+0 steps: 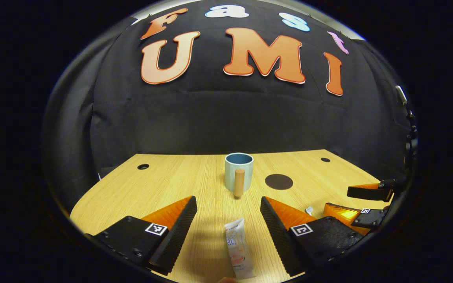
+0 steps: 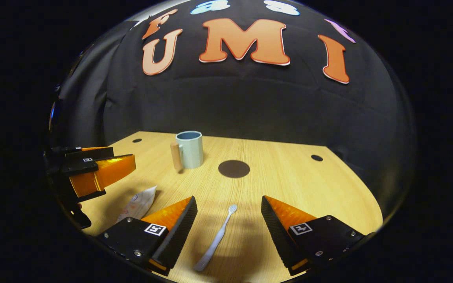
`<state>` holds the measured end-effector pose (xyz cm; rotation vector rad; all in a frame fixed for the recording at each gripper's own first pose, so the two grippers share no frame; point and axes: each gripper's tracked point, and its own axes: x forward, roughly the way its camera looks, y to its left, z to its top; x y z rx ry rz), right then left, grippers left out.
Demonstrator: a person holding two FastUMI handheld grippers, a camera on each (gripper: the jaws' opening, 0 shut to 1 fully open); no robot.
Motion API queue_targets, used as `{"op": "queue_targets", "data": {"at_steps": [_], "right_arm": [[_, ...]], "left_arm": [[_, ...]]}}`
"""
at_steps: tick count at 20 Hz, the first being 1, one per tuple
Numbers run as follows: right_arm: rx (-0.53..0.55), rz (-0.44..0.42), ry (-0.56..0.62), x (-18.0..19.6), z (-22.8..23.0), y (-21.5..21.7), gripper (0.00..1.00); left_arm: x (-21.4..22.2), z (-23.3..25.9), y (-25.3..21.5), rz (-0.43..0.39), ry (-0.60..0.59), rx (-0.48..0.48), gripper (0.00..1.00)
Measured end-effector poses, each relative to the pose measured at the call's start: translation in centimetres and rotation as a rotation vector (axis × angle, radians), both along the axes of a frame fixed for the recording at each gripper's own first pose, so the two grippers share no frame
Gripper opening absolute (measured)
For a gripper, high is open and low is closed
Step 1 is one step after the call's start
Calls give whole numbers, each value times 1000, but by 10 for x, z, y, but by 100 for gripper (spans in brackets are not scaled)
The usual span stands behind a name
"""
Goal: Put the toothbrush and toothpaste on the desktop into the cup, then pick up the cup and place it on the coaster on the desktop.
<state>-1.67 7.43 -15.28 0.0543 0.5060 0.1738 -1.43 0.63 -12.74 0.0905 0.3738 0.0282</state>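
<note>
right gripper view | slim smooth toothbrush (image 2: 215, 238) | woodgrain desktop (image 2: 289, 177) | round coaster (image 2: 233, 168)

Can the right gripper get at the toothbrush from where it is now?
Probably yes. The right gripper is open, and the toothbrush lies flat on the desktop between its fingers with nothing over it. The toothpaste lies off to one side.

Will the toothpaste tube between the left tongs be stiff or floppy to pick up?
Probably floppy: the toothpaste tube lies flat on the table and looks like a soft, thin pouch. Likely light, since it looks nearly flat. Its glossy skin may slip between the open left tongs.
</note>
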Motion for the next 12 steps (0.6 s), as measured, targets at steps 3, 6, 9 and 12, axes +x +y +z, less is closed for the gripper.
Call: {"op": "queue_targets", "data": {"at_steps": [3, 6, 9, 12], "right_arm": [[-9, 14, 72, -6, -22, 6, 94], [12, 33, 130, -13, -37, 16, 91], [1, 30, 190, -22, -55, 17, 82], [14, 11, 257, -26, -70, 16, 71]], "left_arm": [[-4, -17, 3, 10, 55, 4, 98], [-6, -35, -1, 17, 112, -3, 98], [-12, -53, -3, 19, 172, -4, 98], [-11, -68, -7, 25, 233, -18, 98]]}}
